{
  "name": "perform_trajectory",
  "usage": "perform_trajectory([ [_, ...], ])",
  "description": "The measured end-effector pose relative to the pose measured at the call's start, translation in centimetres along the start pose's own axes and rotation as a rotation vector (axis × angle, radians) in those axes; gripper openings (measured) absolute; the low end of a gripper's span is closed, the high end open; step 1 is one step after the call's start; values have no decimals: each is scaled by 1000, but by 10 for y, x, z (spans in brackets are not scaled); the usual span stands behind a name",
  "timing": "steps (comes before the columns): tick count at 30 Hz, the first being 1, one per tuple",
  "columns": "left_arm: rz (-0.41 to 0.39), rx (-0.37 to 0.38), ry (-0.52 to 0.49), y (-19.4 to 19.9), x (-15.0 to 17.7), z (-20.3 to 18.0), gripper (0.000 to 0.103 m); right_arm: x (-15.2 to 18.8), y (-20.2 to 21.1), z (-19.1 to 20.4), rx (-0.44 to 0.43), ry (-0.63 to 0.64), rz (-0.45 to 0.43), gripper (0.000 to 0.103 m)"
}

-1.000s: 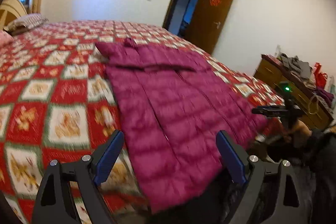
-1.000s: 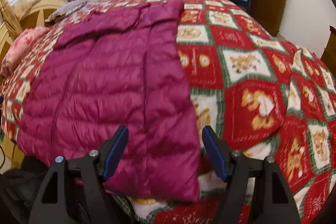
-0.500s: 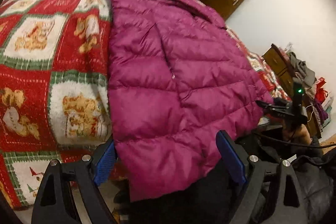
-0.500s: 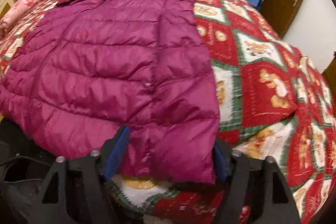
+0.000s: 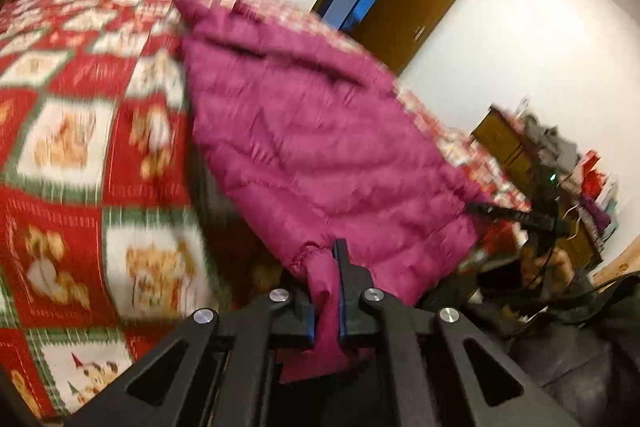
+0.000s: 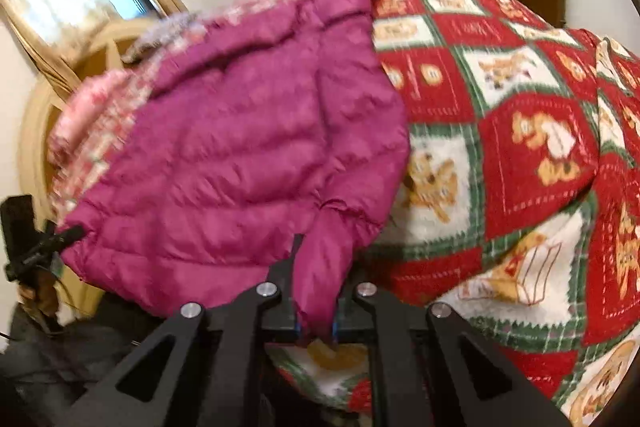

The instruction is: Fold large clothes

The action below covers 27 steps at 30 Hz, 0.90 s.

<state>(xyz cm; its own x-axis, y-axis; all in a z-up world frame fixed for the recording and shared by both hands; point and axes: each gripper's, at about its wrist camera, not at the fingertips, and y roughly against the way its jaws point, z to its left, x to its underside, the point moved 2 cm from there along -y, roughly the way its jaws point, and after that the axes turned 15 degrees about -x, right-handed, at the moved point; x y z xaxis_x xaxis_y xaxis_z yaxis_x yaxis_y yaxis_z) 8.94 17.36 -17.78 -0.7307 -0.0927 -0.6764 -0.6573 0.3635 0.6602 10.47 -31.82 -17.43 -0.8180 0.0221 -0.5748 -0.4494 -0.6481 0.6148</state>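
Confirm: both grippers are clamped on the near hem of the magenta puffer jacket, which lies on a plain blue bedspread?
Not quite. The bedspread is not plain blue: it is a red, green and white patchwork with bear pictures, as both wrist views show. The rest holds: the left gripper and the right gripper are each shut on the near hem of the magenta puffer jacket.

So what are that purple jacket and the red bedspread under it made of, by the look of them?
The purple jacket looks like thin, slightly shiny synthetic shell, probably nylon or polyester, over soft padding: stitched rows puff up and it bunches easily where the right gripper pinches its hem. The red bedspread looks like matte plush fleece, with fuzzy white patches and soft-edged printed bears; the blur leaves that open.
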Motion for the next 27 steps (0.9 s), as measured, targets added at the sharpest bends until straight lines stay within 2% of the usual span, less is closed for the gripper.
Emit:
perform_trajectory([
  [8,-141,34,52,36,-28,-9,4,-20,22,30,-115,25,-116,10],
  [16,-276,116,56,68,-49,-17,4,-38,37,49,-160,54,-188,10],
  [27,-441,224,18,121,-64,-14,4,-55,101,74,-205,78,-346,10],
])
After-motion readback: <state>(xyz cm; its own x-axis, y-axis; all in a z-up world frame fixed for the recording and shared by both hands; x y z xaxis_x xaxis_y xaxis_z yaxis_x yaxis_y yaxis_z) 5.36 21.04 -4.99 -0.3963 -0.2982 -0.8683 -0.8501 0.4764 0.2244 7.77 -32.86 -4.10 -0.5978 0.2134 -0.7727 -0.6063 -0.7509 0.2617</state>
